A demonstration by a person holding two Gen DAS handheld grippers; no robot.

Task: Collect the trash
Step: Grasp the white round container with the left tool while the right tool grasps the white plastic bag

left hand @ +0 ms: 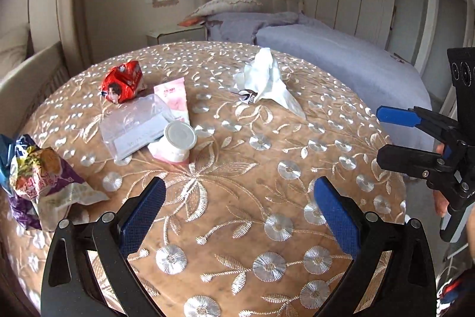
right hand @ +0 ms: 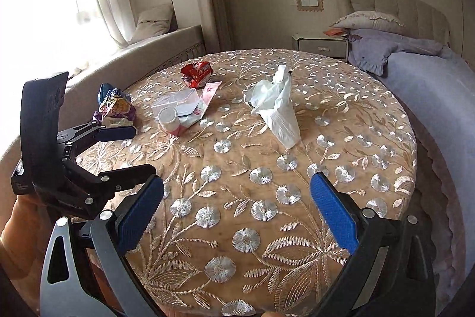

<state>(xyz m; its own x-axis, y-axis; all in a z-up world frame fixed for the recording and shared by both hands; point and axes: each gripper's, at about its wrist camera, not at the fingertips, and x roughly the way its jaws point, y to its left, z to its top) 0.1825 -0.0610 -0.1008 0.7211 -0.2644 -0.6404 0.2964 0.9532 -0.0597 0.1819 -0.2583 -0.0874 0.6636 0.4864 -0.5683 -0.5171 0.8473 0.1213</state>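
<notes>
Trash lies on a round table with an embroidered cloth (left hand: 252, 168). There is a red wrapper (left hand: 123, 80), a pink packet (left hand: 173, 97), a clear plastic box (left hand: 133, 125), a small white-capped bottle (left hand: 178, 140), a white plastic bag (left hand: 267, 82) and a purple snack bag (left hand: 35, 177) at the left edge. My left gripper (left hand: 237, 198) is open and empty above the near cloth. My right gripper (right hand: 237, 195) is open and empty too; it shows at the right edge of the left wrist view (left hand: 383, 135). The white bag (right hand: 277, 106), red wrapper (right hand: 197, 73) and bottle (right hand: 169, 119) also show in the right wrist view.
A bed with lilac bedding (left hand: 341, 55) stands beyond the table on the right. A nightstand (right hand: 322, 45) is by the headboard. A cushioned window seat (right hand: 142, 55) runs along the left by the curtains.
</notes>
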